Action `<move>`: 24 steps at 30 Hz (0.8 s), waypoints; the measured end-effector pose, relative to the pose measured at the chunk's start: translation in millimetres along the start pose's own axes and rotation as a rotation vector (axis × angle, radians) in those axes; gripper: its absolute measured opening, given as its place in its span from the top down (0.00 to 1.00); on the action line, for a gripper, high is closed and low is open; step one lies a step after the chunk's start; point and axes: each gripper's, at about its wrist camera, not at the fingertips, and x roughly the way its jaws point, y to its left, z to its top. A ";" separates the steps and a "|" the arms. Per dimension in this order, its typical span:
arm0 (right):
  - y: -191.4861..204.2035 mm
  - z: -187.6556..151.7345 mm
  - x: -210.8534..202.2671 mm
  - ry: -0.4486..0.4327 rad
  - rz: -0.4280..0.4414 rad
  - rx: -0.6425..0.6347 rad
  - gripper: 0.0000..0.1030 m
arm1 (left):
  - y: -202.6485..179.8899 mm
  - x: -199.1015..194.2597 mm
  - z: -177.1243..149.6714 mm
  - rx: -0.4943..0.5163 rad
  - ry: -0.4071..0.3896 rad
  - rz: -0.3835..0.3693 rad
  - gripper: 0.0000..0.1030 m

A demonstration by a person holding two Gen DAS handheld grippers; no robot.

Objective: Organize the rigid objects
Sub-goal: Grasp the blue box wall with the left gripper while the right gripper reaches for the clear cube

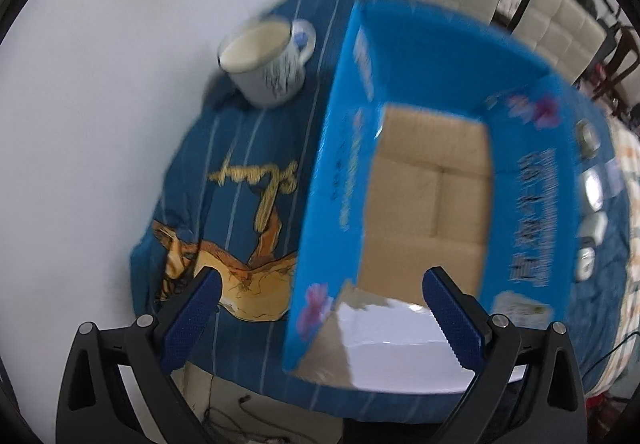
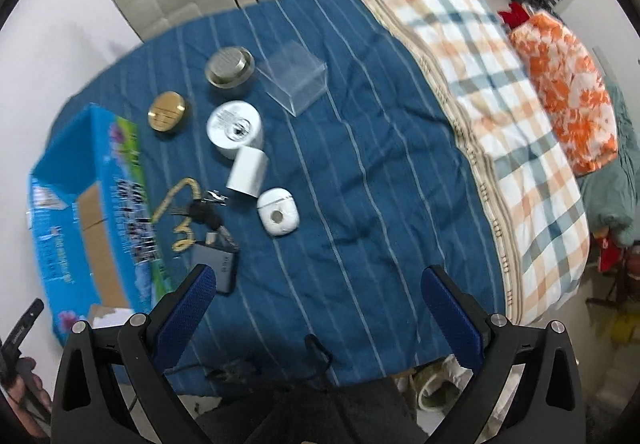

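An open blue cardboard box (image 2: 90, 203) is seen at the left edge of a surface covered with a blue striped cloth (image 2: 360, 163); its brown bottom is bare, as shown in the left wrist view (image 1: 432, 195). Beside the box's right wall a cluster of small rigid things is laid out: a gold round tin (image 2: 166, 111), a silver-lidded jar (image 2: 229, 68), a clear plastic case (image 2: 294, 77), a white round container (image 2: 235, 127), a white cylinder (image 2: 247, 171), a white earbud-style case (image 2: 277, 217), a yellow cord with dark keys (image 2: 188, 211) and a grey flat device (image 2: 218, 266) nearest the box. On the box's far left side a white mug (image 1: 266, 61) stands upright on the cloth. A checked blanket (image 2: 500, 115) lies well to the right of the box.

The left tongs (image 1: 320, 318) are held spread over the box's near edge, nothing between them. The right tongs (image 2: 318, 314) are likewise spread and empty, above bare cloth right of the box.
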 end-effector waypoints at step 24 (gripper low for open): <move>29.7 172.9 95.6 -0.036 0.021 0.064 0.10 | -16.5 100.9 -26.8 0.142 0.228 -0.095 0.69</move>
